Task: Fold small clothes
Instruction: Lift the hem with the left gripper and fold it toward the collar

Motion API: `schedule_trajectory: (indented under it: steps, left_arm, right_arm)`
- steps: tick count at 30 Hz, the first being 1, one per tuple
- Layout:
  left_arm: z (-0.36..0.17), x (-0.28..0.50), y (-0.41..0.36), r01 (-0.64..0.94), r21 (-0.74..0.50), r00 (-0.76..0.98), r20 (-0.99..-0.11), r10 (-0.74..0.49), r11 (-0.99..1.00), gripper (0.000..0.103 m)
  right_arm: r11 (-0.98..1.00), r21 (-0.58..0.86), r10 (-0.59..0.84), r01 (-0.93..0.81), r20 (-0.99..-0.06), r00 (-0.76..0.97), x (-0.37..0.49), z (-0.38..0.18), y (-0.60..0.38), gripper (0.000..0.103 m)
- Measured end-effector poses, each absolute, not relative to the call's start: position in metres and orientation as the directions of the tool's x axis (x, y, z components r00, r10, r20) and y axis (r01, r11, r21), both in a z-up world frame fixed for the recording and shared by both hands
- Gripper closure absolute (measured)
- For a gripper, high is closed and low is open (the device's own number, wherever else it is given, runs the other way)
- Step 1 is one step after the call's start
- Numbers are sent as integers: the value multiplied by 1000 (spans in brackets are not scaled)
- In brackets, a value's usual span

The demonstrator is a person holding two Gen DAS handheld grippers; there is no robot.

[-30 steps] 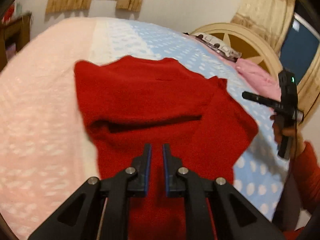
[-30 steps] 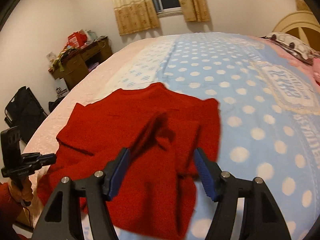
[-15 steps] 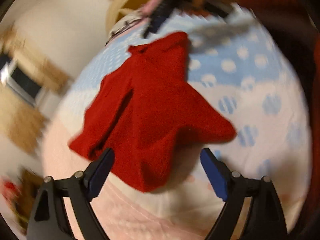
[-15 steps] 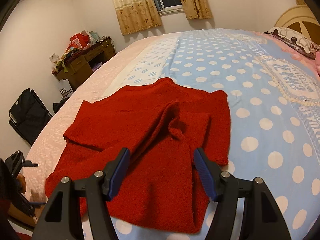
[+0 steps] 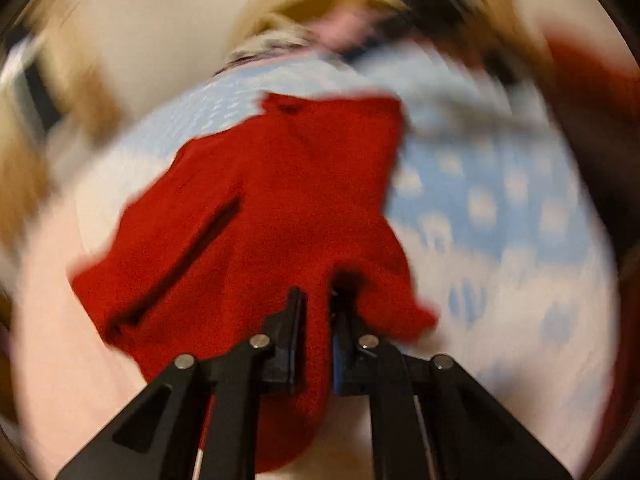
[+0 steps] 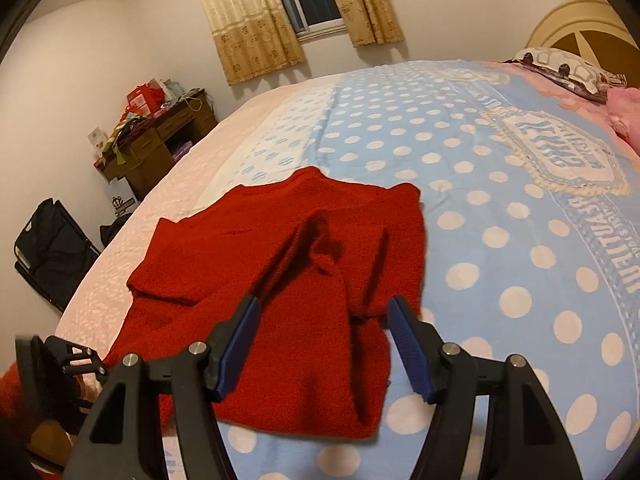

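A small red knit sweater (image 6: 280,264) lies rumpled on the bed, one sleeve folded across its body. In the blurred left wrist view the sweater (image 5: 260,208) fills the middle, and my left gripper (image 5: 314,308) is shut on a fold of its near edge. My right gripper (image 6: 322,320) is open and empty, its blue-padded fingers just above the sweater's near part. The left gripper also shows at the lower left of the right wrist view (image 6: 60,364).
The bedspread (image 6: 500,240) is light blue with white dots, pink at the left side (image 6: 132,248). Pillows (image 6: 568,68) and a round headboard are at the far right. A cluttered wooden desk (image 6: 160,140) and a black bag (image 6: 52,244) stand beside the bed.
My left gripper opened, swung round to the sweater's other edge, and has now closed on a fold there. My right gripper stayed open and drew back slightly.
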State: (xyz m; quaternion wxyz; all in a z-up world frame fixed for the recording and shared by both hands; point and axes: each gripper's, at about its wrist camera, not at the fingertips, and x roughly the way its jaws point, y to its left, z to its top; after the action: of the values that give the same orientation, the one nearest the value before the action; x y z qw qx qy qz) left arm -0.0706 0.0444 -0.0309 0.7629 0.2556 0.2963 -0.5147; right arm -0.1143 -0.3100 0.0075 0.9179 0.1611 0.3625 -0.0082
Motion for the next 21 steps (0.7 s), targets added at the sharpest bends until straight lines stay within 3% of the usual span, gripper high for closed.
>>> schedule_trajectory:
  steps: [3, 6, 11, 17, 18, 19, 20, 21]
  left_arm:
    - [-19, -30, 67, 849, -160, 296, -646, -704, 503, 90]
    - [-18, -8, 84, 750, -302, 325, -607, -725, 589, 90]
    - [-28, 15, 80, 653, -365, 362, -620, -696, 664, 90]
    - [-37, 17, 68, 662, -377, 310, -649, -695, 648, 86]
    - [-36, 16, 67, 668, -367, 305, -659, -688, 648, 76]
    - [-36, 17, 66, 672, -357, 304, -666, -681, 649, 60]
    - [-35, 17, 65, 676, -351, 304, -668, -679, 648, 50]
    - [-34, 15, 68, 680, -352, 300, -667, -682, 644, 34]
  right_arm:
    - [956, 274, 111, 108, -674, 730, -104, 4, -306, 36]
    - [977, 201, 93, 68, -694, 714, -85, 0, -292, 36]
    - [998, 47, 11, 34, -730, 683, -47, -12, -275, 36]
    - [1000, 27, 22, -3, -763, 645, -15, -31, -271, 36]
    - [1000, 24, 26, -12, -769, 638, -13, -35, -269, 36]
    - [1000, 22, 28, -18, -771, 636, -12, -37, -268, 39]
    - [999, 16, 35, -37, -774, 632, -11, -39, -265, 63]
    - [999, 3, 29, -42, -776, 631, -11, -41, -263, 73]
